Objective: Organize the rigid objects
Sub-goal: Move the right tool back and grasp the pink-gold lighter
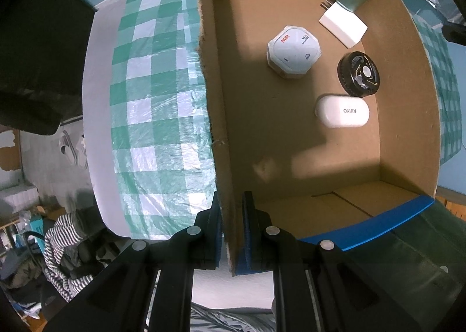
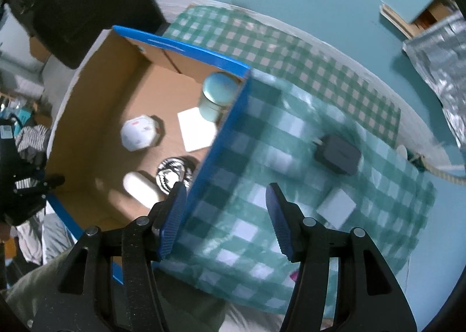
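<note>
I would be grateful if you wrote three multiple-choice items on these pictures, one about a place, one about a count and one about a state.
1. Where does the dark grey plug adapter lie?
A. inside the box
B. on the green checked cloth
C. in a claw

2. How many things lie inside the brown cardboard box?
A. three
B. five
C. seven

3. What is the left claw doing?
A. gripping the box's wall
B. hanging open over the cloth
C. holding the white oval case

Answers:
1 B: it rests on the cloth, outside the box.
2 B: tin, white adapter, white hexagonal box, black round disc and oval case.
3 A: its pads sit on either side of the cardboard edge.
</note>
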The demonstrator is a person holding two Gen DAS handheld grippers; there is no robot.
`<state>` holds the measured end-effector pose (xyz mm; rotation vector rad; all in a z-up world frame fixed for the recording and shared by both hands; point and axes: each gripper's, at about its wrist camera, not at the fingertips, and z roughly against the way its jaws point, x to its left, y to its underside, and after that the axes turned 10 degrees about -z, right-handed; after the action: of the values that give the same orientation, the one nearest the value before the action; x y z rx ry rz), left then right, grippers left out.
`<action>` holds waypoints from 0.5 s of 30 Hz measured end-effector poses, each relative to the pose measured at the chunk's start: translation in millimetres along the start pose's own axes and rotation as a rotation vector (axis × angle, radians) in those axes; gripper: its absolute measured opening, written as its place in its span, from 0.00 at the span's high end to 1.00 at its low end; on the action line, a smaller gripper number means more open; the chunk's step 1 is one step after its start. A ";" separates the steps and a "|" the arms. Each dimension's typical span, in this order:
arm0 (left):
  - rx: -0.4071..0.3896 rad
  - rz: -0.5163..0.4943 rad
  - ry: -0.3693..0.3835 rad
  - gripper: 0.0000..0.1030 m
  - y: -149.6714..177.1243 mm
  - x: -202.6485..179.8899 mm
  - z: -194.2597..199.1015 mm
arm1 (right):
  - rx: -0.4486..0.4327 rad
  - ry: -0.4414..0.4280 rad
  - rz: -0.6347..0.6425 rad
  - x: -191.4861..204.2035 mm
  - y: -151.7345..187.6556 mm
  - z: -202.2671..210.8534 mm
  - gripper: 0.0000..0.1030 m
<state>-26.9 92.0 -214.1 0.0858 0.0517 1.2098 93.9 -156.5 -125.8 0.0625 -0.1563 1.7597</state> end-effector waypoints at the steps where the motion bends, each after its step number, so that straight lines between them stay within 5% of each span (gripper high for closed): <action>1: 0.001 -0.003 0.001 0.89 -0.2 -0.7 -0.1 | 0.000 0.001 -0.011 -3.7 1.4 0.1 0.45; 15: 0.013 -0.020 -0.004 0.89 -6.4 -2.6 1.1 | 0.030 0.019 -0.210 -72.6 38.3 -8.1 0.40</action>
<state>-21.8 87.2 -213.7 0.0993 0.0570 1.1899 70.8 -233.1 -145.8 0.0806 -0.1057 1.5525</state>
